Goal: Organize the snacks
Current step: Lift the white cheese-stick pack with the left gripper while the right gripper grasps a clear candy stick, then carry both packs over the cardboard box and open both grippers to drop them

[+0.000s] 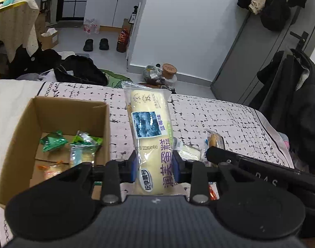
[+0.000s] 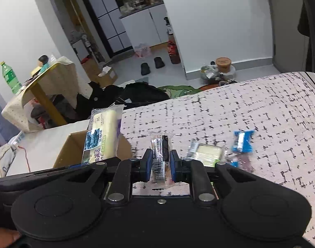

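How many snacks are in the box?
4 show in the box: two green packs at the back, a clear-wrapped one under them, an orange-printed one in front. The left gripper may hide more.

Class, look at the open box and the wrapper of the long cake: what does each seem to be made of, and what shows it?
Box: brown corrugated cardboard, matte, judging by its folded flaps and raw edges. Cake wrapper: thin plastic film, probably, glossy and see-through with a crimped end seal.
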A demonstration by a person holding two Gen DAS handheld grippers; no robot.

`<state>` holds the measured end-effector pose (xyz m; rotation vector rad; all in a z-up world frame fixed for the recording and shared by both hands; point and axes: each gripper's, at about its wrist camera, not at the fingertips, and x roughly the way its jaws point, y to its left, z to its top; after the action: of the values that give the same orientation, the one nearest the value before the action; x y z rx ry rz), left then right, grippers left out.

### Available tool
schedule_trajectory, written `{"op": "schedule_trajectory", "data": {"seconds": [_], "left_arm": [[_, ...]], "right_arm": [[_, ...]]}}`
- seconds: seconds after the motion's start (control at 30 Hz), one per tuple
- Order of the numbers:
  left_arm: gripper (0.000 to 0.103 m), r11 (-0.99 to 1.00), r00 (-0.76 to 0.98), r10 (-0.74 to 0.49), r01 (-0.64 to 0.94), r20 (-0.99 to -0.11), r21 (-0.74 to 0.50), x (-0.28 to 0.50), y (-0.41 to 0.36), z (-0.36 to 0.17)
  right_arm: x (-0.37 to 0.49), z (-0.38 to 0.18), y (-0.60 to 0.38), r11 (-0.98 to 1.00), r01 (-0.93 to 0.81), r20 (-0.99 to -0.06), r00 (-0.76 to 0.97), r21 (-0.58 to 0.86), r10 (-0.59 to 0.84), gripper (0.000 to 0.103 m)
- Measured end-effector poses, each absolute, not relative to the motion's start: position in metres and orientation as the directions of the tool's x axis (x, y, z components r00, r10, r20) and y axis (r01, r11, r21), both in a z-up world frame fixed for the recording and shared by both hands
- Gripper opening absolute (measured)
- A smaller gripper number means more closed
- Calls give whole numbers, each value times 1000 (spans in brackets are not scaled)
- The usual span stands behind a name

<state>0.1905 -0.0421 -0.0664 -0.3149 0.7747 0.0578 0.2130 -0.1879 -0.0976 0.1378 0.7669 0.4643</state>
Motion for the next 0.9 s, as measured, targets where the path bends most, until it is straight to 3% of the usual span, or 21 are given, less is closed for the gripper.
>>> {"op": "schedule_trajectory", "data": {"seconds": [0.37,0.9], "left_arm": [[31,949,733,4,-216,-681,-228,173,16,-49],[32,937,687,75,-297,-722,-184,164,66,-73]], "right_arm": [[206,-94,-150,863,-426,-625,603,273,495,18],[203,-98,-94,820,-494,-626,550,290,553,18]]}}
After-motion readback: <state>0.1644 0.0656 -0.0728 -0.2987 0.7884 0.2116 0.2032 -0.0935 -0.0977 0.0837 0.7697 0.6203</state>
